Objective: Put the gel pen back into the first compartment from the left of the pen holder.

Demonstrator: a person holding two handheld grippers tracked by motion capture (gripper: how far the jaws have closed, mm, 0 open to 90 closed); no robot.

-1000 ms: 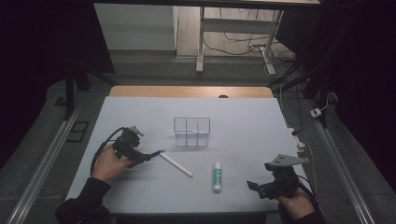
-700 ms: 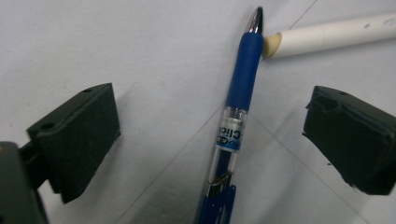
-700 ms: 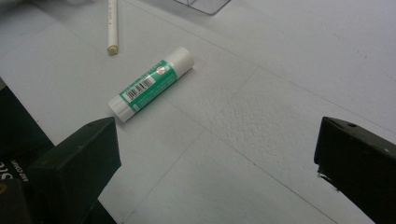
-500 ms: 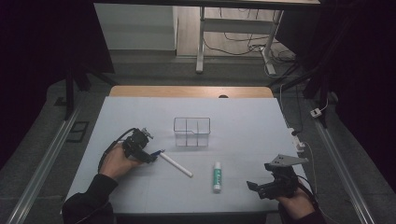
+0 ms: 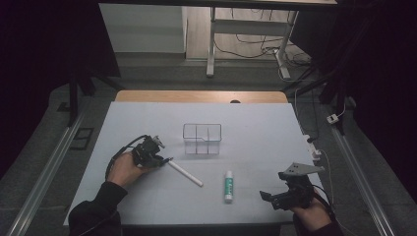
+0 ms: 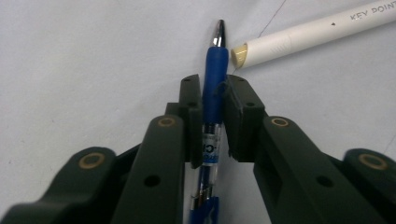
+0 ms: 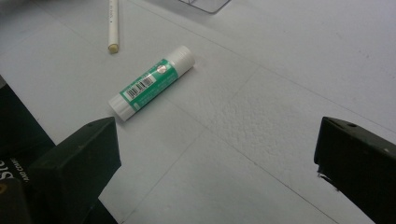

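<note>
While the right tongs point(image 5: 268, 196) wait at the near edge of the bench point(image 5: 255, 132), at about five o'clock, spread wide around nothing, a green glue stick point(image 7: 152, 84) lies just beyond them. Farther in, at nine o'clock, the left tongs point(image 6: 214, 100) have just been closing and now pinch a blue pen point(image 6: 214, 79) that lies on the bench. Its tip nearly meets the end of a white marker point(image 6: 317, 32). Lifting carelessly could nudge that marker, and so slim a barrel might pivot in the pads. Beyond, at twelve o'clock, stands a clear divided organizer point(image 5: 202, 138).
</note>
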